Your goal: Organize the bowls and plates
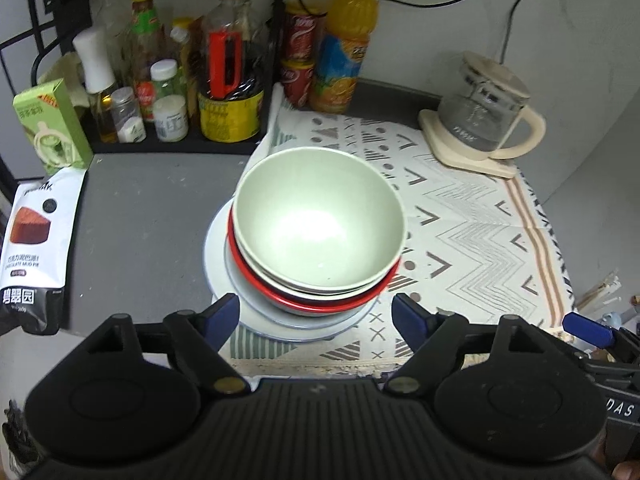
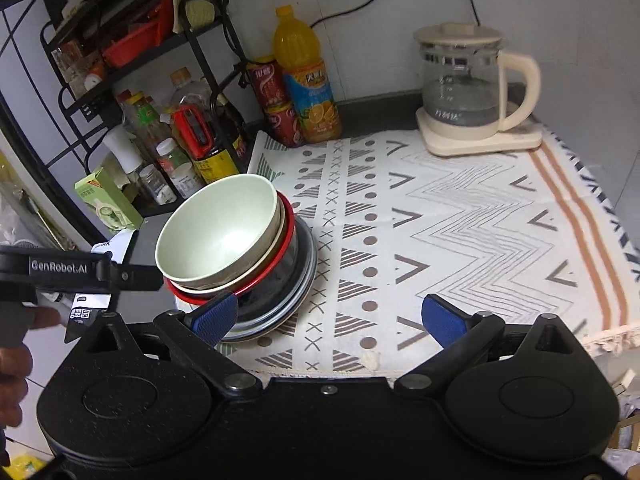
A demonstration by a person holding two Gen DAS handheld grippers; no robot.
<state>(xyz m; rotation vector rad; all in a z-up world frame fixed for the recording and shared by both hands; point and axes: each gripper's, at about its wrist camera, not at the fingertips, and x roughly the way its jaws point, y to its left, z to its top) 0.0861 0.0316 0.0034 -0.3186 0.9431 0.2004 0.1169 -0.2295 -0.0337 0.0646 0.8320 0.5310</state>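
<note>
Stack position: green bowl [image 1: 318, 216] nests in red bowl [image 1: 312, 300] on plates [image 1: 280, 322], at patterned cloth [image 1: 460, 216] edge on counter [image 1: 152, 216]. Left gripper [image 1: 316, 312] and right gripper [image 2: 326, 316] fingers spread apart, empty.

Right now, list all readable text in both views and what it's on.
"GenRobot.AI": left gripper body, right wrist view.
"CHOCOLATE MUD PIE": snack pouch.
"DAS": right gripper body, cut off at the frame edge.
Orange juice bottle, red cans, kettle, green carton: print unreadable.
</note>
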